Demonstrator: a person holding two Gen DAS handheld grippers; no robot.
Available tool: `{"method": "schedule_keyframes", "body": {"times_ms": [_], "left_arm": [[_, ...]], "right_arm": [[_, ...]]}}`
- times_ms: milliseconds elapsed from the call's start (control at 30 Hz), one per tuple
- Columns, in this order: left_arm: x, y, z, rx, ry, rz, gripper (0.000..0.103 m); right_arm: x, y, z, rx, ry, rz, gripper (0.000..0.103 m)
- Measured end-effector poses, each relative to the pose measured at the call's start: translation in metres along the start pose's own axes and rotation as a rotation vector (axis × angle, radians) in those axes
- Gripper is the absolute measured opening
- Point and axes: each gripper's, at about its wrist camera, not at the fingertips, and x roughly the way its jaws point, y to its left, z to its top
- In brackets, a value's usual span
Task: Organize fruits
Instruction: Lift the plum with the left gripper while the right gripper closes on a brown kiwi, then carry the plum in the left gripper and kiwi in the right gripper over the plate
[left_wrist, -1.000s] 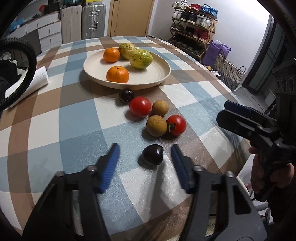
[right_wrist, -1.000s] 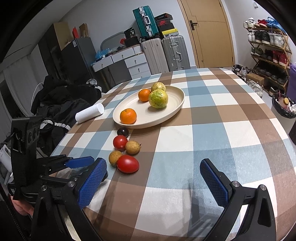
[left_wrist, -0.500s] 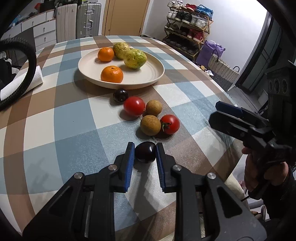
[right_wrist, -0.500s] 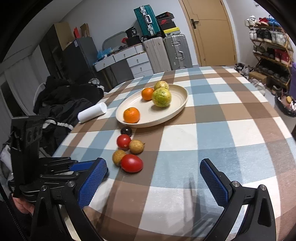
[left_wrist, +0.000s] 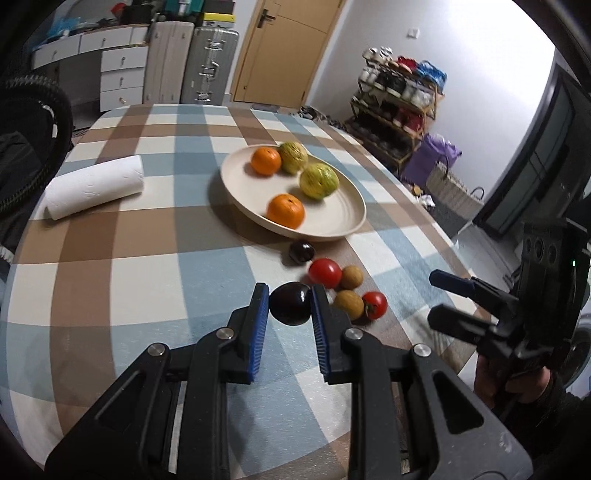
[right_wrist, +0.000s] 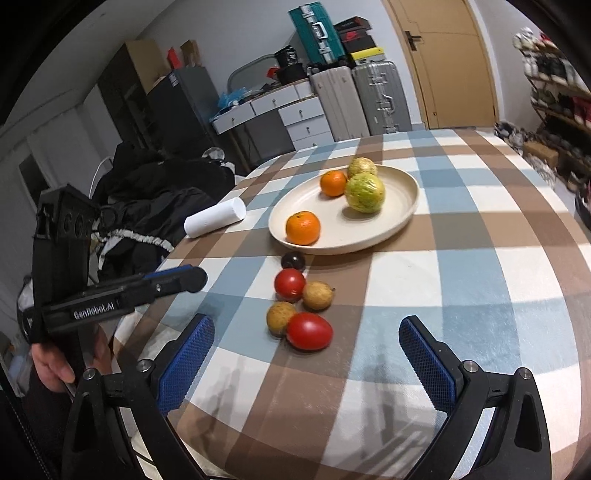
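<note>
Left gripper (left_wrist: 289, 303): clamped on a dark plum (left_wrist: 289, 303), lifted clear of the tablecloth (left_wrist: 110, 258).
Right gripper (right_wrist: 306, 347): jaws wide, holding nothing, low over the table's near edge.
Plate (left_wrist: 347, 218): at 12 o'clock from the plum; holds two oranges and two green fruits.
Left to do: five small fruits (right_wrist: 295, 284) lie loose on the cloth between plum and plate.

Blue-brown-white checked tablecloth (right_wrist: 461, 266), cream plate (right_wrist: 402, 218), two orange oranges (right_wrist: 303, 228), red tomatoes (right_wrist: 309, 331), dark plum (left_wrist: 290, 303)

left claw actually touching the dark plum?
Touching. In the left wrist view the left claw has both blue pads pressed against the sides of the dark plum, with no gap visible.
</note>
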Motion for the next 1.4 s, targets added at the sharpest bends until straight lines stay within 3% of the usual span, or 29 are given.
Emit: {"method": "schedule_keyframes", "body": {"times_ms": [167, 467, 533, 833, 1133, 1400], "left_arm": [[-0.005, 0.014, -0.002, -0.037, -0.019, -0.002, 0.02], [-0.004, 0.028, -0.008, -0.063, -0.023, -0.003, 0.02], [-0.003, 0.03, -0.009, -0.066, -0.023, -0.006, 0.02], [0.002, 0.038, -0.012, -0.087, -0.018, -0.012, 0.02], [0.002, 0.042, -0.013, -0.091, -0.02, -0.008, 0.02], [0.004, 0.042, -0.007, -0.089, -0.029, 0.002, 0.02]], "right_arm": [[0.011, 0.023, 0.004, -0.11, 0.016, -0.036, 0.1], [0.047, 0.058, -0.004, -0.333, 0.095, -0.165, 0.067], [0.054, 0.065, -0.007, -0.386, 0.115, -0.186, 0.055], [0.075, 0.088, -0.02, -0.664, 0.173, -0.343, 0.031], [0.08, 0.087, -0.011, -0.649, 0.187, -0.346, 0.025], [0.053, 0.072, 0.011, -0.454, 0.079, -0.195, 0.025]]}}
